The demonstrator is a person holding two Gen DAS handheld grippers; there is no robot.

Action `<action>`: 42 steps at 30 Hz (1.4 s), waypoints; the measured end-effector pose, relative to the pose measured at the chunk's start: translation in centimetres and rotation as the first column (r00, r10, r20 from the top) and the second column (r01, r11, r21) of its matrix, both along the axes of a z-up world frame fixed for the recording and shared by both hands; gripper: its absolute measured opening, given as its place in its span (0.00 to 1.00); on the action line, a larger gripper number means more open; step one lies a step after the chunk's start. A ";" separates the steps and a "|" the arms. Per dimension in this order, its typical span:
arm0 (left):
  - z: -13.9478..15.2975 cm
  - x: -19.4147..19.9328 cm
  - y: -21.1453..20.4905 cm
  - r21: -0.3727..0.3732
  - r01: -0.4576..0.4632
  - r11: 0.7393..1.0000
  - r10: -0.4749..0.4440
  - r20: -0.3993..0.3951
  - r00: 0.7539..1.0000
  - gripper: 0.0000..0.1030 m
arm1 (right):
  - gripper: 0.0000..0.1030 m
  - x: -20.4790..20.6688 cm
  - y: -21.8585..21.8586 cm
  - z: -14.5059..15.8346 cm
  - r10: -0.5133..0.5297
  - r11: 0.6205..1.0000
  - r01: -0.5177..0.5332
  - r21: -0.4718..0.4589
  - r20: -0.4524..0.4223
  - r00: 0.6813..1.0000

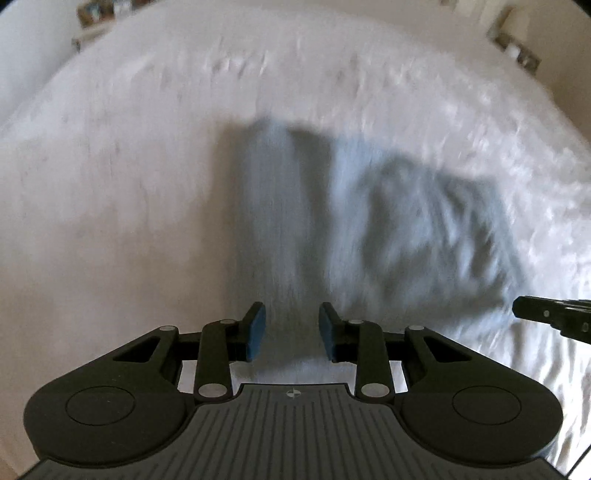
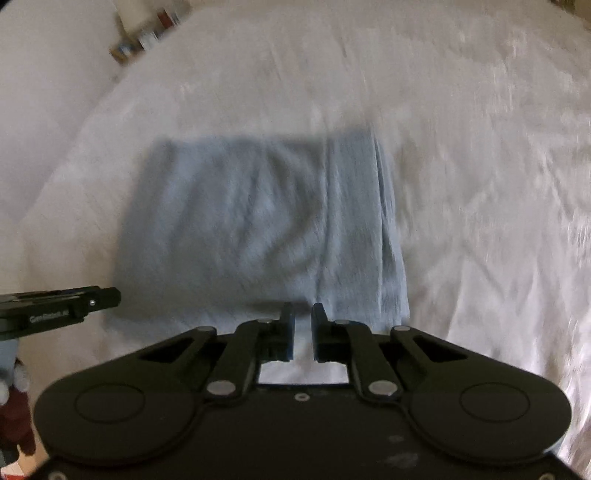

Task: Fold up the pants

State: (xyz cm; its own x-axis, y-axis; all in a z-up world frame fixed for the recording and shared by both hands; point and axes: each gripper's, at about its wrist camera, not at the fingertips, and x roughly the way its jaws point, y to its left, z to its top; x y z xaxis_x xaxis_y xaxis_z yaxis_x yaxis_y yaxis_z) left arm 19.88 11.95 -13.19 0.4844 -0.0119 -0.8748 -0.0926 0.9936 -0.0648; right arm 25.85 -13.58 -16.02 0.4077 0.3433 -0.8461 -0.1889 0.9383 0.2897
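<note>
The light blue pants (image 2: 258,221) lie folded in a rough rectangle on the white bed; in the left wrist view they (image 1: 369,221) appear blurred, with a strip of cloth running down toward me. My left gripper (image 1: 291,330) is open and empty, just above the near end of that strip. My right gripper (image 2: 303,334) is open by a narrow gap and empty, at the near edge of the pants. The right gripper's tip shows in the left wrist view (image 1: 550,317), and the left gripper's tip in the right wrist view (image 2: 74,301).
The white bedspread (image 2: 480,184) stretches wide around the pants. A shelf with small items (image 2: 147,33) stands beyond the far left corner of the bed. A wall socket (image 1: 517,44) is at the far right.
</note>
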 end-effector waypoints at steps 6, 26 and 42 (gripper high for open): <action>0.8 6.3 1.2 0.007 -0.010 1.000 0.009 0.051 0.999 0.30 | 0.14 3.6 1.3 2.1 0.001 1.000 -0.001 0.006 0.124 0.992; -4.0 17.5 4.8 0.142 -0.096 0.985 0.104 -0.051 0.993 0.31 | 0.09 9.4 1.9 -3.6 -0.028 0.995 0.034 -0.097 0.063 0.998; 7.1 5.5 -1.0 0.104 -0.186 0.977 0.173 0.117 0.978 0.38 | 0.52 1.0 1.9 6.2 0.014 0.999 -0.008 -0.032 0.182 0.983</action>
